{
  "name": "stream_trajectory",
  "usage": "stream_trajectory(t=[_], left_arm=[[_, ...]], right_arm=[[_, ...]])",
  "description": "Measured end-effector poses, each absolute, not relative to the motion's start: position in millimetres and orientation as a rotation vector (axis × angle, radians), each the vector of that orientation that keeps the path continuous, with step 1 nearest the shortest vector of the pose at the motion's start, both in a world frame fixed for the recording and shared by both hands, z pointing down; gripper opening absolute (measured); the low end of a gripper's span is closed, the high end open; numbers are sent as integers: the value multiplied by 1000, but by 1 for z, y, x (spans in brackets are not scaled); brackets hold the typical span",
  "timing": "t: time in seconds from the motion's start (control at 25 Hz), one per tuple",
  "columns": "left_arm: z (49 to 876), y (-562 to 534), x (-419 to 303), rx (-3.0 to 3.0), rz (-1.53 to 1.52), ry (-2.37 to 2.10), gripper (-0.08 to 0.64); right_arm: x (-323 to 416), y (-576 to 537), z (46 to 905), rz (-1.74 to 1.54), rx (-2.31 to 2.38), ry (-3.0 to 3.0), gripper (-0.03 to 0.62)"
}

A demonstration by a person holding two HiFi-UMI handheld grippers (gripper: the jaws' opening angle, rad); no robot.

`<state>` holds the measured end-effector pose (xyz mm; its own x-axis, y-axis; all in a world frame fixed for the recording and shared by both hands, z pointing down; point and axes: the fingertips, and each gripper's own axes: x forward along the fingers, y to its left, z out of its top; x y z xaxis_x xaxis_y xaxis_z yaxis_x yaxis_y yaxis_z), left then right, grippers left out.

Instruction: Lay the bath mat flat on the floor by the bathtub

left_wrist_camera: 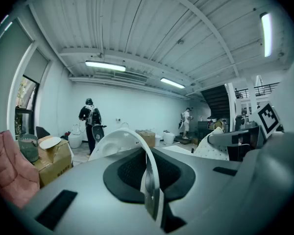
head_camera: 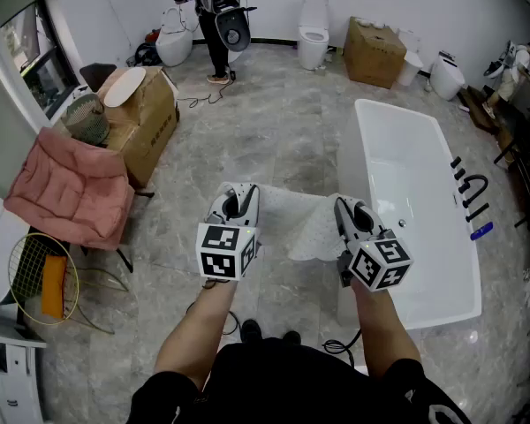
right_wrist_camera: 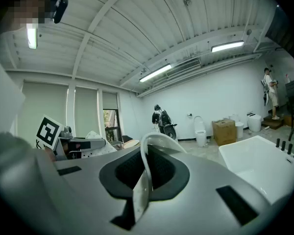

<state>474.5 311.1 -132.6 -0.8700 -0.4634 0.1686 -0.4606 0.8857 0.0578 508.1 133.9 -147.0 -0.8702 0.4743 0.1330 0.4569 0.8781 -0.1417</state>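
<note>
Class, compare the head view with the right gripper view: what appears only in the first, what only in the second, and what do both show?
Only the head view shows the pink cushion on the left. Only the right gripper view shows the ceiling lights. Both show the white bathtub, the bath mat, and the cardboard box and toilet by the far wall.

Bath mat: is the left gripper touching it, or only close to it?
Touching. The left gripper view shows it: the left gripper has its jaws shut on the edge of the bath mat, which stands up between them.
</note>
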Motion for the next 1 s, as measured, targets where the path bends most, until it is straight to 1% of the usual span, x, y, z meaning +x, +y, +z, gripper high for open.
stream_trajectory(t=[0.64, 1.0], left_arm=[[-122, 322, 474, 711, -22, -2851, 21], [-108, 353, 469, 683, -23, -2828, 21]], right_arm=[[513, 152, -134, 168, -765, -2825, 20], [505, 160, -128, 166, -732, -2807, 21]])
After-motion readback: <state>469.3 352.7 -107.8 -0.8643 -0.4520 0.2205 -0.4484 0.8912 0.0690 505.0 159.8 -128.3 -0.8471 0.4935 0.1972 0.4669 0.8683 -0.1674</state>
